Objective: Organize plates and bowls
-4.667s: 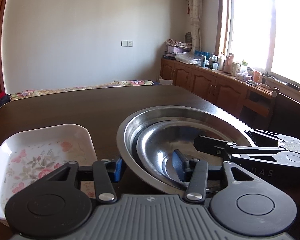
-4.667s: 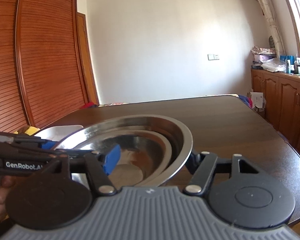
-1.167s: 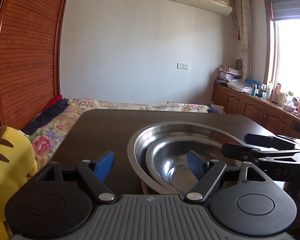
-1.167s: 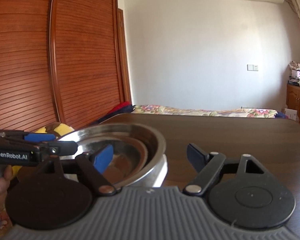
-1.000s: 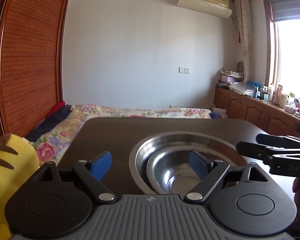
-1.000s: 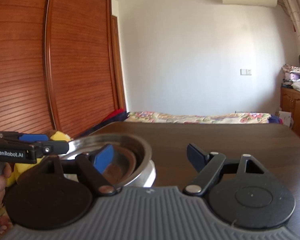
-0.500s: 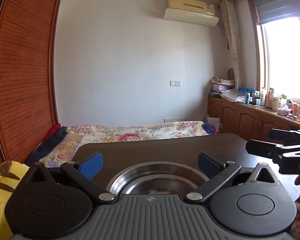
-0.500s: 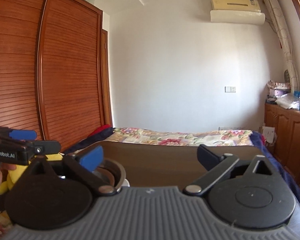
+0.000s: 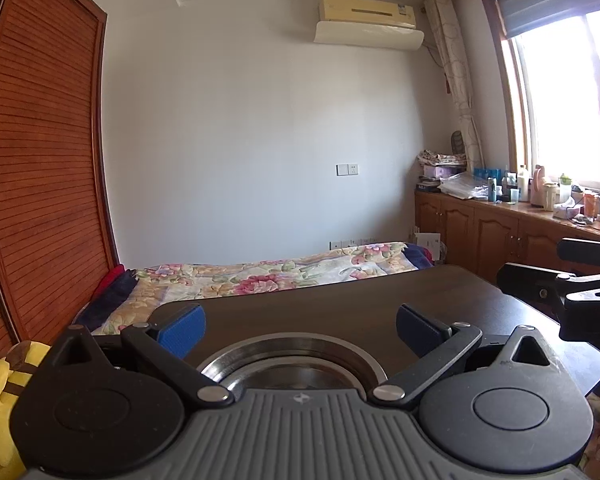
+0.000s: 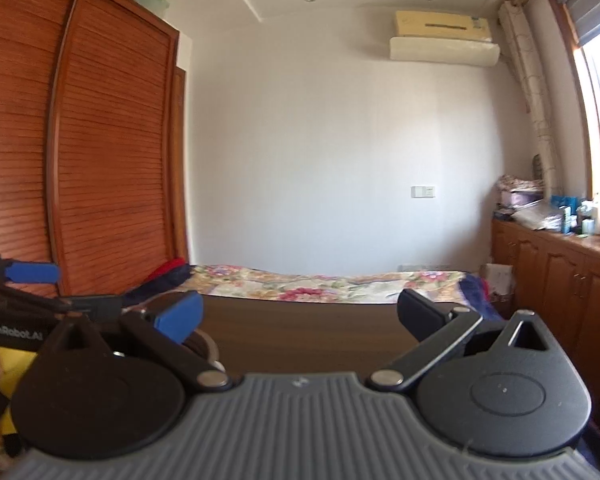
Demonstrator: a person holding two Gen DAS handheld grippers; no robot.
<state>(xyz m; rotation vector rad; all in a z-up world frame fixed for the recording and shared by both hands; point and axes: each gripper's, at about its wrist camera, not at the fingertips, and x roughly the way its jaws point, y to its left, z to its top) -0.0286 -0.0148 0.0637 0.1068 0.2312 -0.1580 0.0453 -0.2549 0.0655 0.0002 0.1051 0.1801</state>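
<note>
Nested steel bowls (image 9: 288, 364) rest on the dark wooden table (image 9: 340, 304), low in the left wrist view, mostly hidden behind the gripper body. My left gripper (image 9: 298, 326) hangs above and behind them, open, with nothing between its blue pads. In the right wrist view only a sliver of the bowls' rim (image 10: 210, 346) shows at the left. My right gripper (image 10: 298, 314) is open and holds nothing. The other gripper (image 10: 24, 300) appears at the far left of that view, with a hand beneath it.
A bed with a floral cover (image 9: 280, 272) lies beyond the table's far edge. Slatted wooden wardrobe doors (image 10: 80, 160) stand at the left. Low cabinets (image 9: 500, 232) with bottles run under the window at the right. A yellow plush toy (image 9: 0, 408) sits at the lower left.
Both grippers have risen and pulled back from the bowls, their jaws spreading wider. The bowls have dropped low in both views, and the floral dish has left view.
</note>
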